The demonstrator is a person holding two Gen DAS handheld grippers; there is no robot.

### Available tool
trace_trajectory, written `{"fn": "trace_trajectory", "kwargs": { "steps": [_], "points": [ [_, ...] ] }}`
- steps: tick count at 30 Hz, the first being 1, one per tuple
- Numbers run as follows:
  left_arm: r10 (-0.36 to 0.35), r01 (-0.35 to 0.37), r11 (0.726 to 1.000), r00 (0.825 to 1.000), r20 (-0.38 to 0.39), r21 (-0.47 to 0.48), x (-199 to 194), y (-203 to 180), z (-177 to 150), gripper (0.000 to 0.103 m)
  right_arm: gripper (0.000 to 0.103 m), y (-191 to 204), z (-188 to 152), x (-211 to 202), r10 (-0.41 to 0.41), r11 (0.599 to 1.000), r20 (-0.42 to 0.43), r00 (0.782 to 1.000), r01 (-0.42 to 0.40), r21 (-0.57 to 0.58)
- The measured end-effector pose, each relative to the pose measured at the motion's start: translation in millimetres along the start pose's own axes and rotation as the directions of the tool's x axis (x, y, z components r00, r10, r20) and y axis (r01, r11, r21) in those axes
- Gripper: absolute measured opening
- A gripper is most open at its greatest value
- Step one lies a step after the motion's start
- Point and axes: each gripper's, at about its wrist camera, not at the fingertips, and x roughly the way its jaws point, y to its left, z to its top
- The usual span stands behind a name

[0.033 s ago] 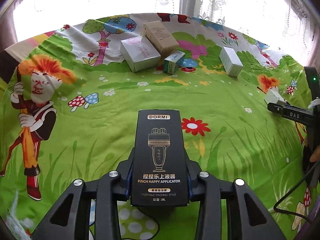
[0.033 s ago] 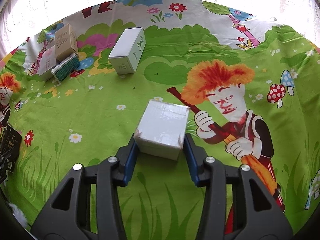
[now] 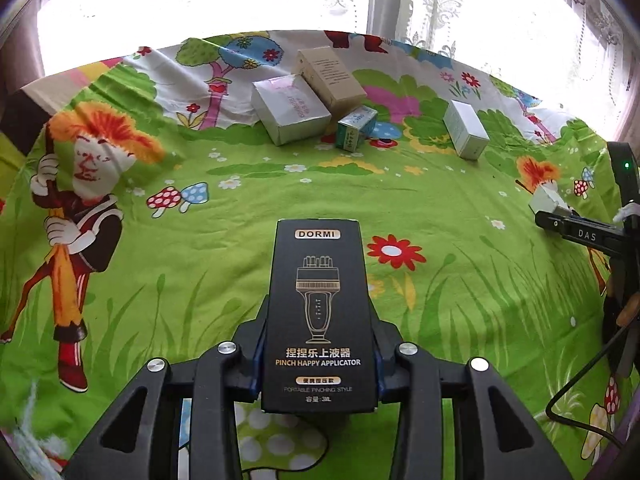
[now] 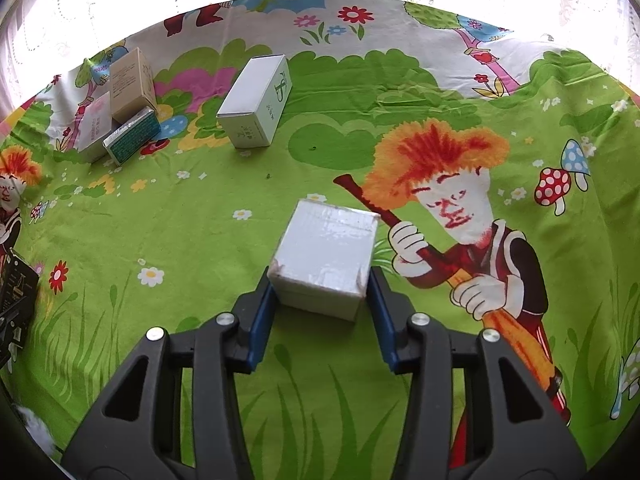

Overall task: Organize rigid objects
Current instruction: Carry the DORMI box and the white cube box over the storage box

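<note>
A black DORMI applicator box [image 3: 320, 300] lies lengthwise between the blue pads of my left gripper [image 3: 320, 322], which is shut on its two long sides. The box sits low over the green cartoon cloth [image 3: 460, 280]. In the right wrist view a small white taped box [image 4: 328, 252] is held by its near end in my right gripper [image 4: 320, 282]. Both of that gripper's pads touch the box's sides while the jaws are closing. The right gripper [image 3: 560, 224] and its white box also show at the right edge of the left wrist view.
At the far side stand a white-and-pink box [image 3: 288, 110], a tan box [image 3: 330, 76] and a small teal box [image 3: 356, 126], close together. A white box with green print [image 3: 466, 130] stands apart to their right. Lace curtains hang behind. A black cable [image 3: 568, 392] trails at the right.
</note>
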Motion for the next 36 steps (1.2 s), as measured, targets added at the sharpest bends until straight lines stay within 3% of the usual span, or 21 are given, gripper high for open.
{"fn": "trace_trajectory", "kwargs": {
  "steps": [2,4,9,12,15,21,36],
  "points": [
    [0.013,-0.014,0.999,1.0,-0.017,-0.038,0,14,-3,0.04,0.049,0,0,0,0.002,1.0,0.0,1.0,-0.002,0.001],
    [-0.021,0.018,0.996,0.999,-0.024,-0.093,1,26,-5,0.04,0.049,0,1,0,-0.002,1.0,0.0,1.0,0.002,-0.002],
    [0.01,-0.012,0.998,0.999,-0.031,-0.063,3,18,-4,0.04,0.048,10,-7,-9,0.025,1.0,-0.008,1.0,-0.026,-0.008],
    [-0.014,0.011,0.996,1.0,-0.026,-0.084,3,23,-5,0.04,0.048,41,-30,-35,0.111,0.994,-0.002,0.994,-0.111,-0.014],
    [-0.002,-0.001,0.996,0.999,-0.033,-0.088,-1,23,-7,0.04,0.048,81,-55,-64,0.136,0.988,0.022,0.99,-0.134,-0.083],
    [-0.017,0.014,0.996,0.999,-0.029,-0.087,-37,22,-41,0.04,0.048,111,-89,-112,0.162,0.98,0.059,0.985,-0.154,-0.122],
    [-0.053,0.053,0.998,0.998,-0.029,-0.022,-97,11,-101,0.04,0.048,129,-150,-158,0.222,0.962,0.037,0.974,-0.213,-0.173]
  ]
}}
